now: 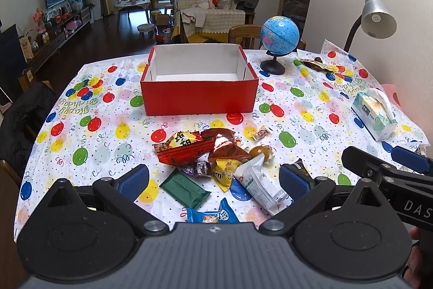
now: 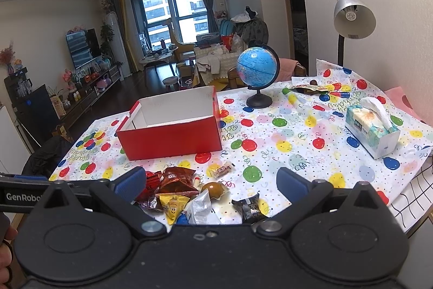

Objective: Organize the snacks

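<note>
Two wrist views of my workspace: my left tool [image 1: 213, 179] hangs released, its blue pads spread wide and holding nothing, above the near edge of the counter [image 1: 311, 104], which wears a balloon-printed cloth; my right tool [image 2: 209, 182] is likewise released and empty, and it also shows at the right margin of the left view. The snacks [image 1: 216, 161] lie in a loose heap on the counter just below both tools: a red-and-yellow packet [image 1: 184, 146], a brown foil bag [image 1: 226, 145], a green flat packet [image 1: 185, 187], a yellow candy bag [image 1: 224, 174], a white pouch [image 1: 259, 183] and a blue wrapper [image 1: 213, 216] nearest the left camera. A round brown bun [image 2: 213, 188] sits at the heap's right edge, a black wrapper [image 2: 250, 207] lies apart to its right, and a small wrapped candy [image 2: 222, 169] lies alone between the heap and the red box [image 1: 199, 96]. The box stands open and white inside, beyond the heap near the counter's middle. To its right stand a blue globe [image 1: 280, 34] and a desk lamp [image 1: 377, 16]; a tissue pack [image 1: 374, 113] rests near the right edge
</note>
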